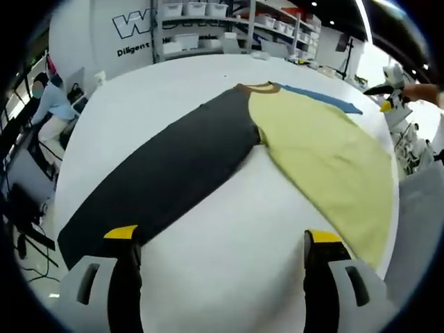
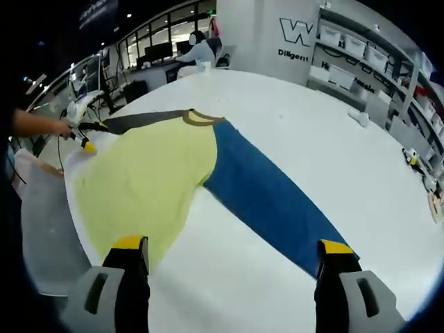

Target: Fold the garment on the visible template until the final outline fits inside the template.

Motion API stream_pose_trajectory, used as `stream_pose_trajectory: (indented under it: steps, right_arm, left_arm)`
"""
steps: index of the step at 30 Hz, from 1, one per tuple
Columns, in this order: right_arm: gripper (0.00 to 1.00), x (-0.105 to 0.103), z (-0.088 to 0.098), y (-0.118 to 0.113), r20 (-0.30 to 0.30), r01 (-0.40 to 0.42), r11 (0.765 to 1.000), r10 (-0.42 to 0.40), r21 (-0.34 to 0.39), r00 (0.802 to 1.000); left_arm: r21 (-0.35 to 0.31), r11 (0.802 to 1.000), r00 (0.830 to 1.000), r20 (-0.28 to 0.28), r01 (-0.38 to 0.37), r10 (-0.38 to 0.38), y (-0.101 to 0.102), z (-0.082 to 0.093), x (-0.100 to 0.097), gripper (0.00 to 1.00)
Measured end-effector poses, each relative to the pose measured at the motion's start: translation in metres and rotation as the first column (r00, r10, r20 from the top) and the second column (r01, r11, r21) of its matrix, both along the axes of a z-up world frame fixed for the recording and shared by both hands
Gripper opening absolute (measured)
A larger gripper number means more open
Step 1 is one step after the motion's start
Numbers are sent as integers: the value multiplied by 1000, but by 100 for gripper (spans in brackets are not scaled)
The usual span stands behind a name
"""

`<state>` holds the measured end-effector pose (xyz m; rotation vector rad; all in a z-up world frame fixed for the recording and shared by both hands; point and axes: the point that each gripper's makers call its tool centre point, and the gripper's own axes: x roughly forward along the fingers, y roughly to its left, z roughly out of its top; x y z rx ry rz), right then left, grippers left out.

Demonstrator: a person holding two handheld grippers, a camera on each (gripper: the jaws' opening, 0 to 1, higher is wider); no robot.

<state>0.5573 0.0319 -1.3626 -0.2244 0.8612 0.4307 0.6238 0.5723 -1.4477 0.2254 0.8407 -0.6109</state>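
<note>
lab/workshop | shelving with bins [image 1: 198,10] | white worktable [image 2: 291,111]

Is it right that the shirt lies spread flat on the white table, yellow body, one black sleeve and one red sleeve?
Not quite. The shirt does lie spread on the white table with a yellow body and a black sleeve, but the other sleeve is blue, as the right gripper view shows.

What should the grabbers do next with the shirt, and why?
Probably lower the left gripper and pinch the dark sleeve near its end. Both grippers are open, and the shirt lies flat with the dark and blue sleeve spread wide, nothing folded yet.
</note>
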Motion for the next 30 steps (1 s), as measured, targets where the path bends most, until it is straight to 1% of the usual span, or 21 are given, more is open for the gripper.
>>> stream_pose_trajectory:
  steps: [1,2,3,6,8,9,10,11,14,17,19,20,21,22,25,27,28,30]
  right_arm:
    - [99,-1,0,1,1,0,1000,0,-2,1000]
    - [100,-2,1,3,1,1,1000,-1,-3,1000]
    - [100,-3,2,4,2,4,1000,-4,-1,1000]
    - [99,-8,1,8,-1,8,1000,-8,-3,1000]
    - [99,-10,1,10,-4,10,1000,-10,-5,1000]
    - [99,-12,1,13,-4,12,1000,-12,-4,1000]
    - [99,-13,2,15,-3,14,1000,-14,-3,1000]
    - [99,-14,2,17,-3,16,1000,-16,-1,1000]
    - [99,-17,3,24,0,15,1000,-15,0,1000]
    - [99,-19,4,29,3,18,1000,-18,0,1000]
    - [99,-21,4,34,7,18,1000,-18,3,1000]
    - [99,-24,4,36,7,17,1000,-17,1,1000]
    - [99,-25,4,37,7,16,1000,-16,-1,1000]
    - [99,-27,4,38,7,18,1000,-18,-2,1000]
    - [99,-31,3,38,10,34,999,-34,1,999]
    - [99,-35,2,39,10,44,999,-44,5,999]
    - [99,-38,1,39,10,50,999,-50,4,999]
    - [99,-43,0,39,7,59,998,-59,3,998]
  left_arm:
    - [4,1000,1000,31,-6,6,3,3,3,98]
    - [15,1000,995,100,0,-1,9,11,9,95]
    - [20,1000,991,133,-13,10,14,16,13,90]
    - [13,994,983,155,-104,101,41,20,18,86]
    - [-5,984,969,172,-178,176,59,26,20,83]
    - [-2,977,959,189,-215,212,71,29,23,82]
    - [5,974,954,202,-228,222,78,30,25,81]
    - [8,974,953,207,-226,220,81,31,25,80]
    - [2,968,945,218,-251,244,91,35,25,76]
    - [25,964,942,218,-266,255,99,33,24,70]
    - [26,954,935,211,-298,286,108,31,23,67]
    - [14,946,927,203,-324,314,114,28,25,65]
    - [6,941,925,186,-339,332,116,25,24,63]
    - [16,937,922,184,-350,341,122,24,24,61]
    - [33,931,916,193,-364,351,130,24,25,55]
    - [23,925,910,185,-380,370,133,26,24,51]
    - [14,917,903,184,-398,389,135,28,24,50]
    - [-7,895,882,170,-446,441,139,28,24,47]
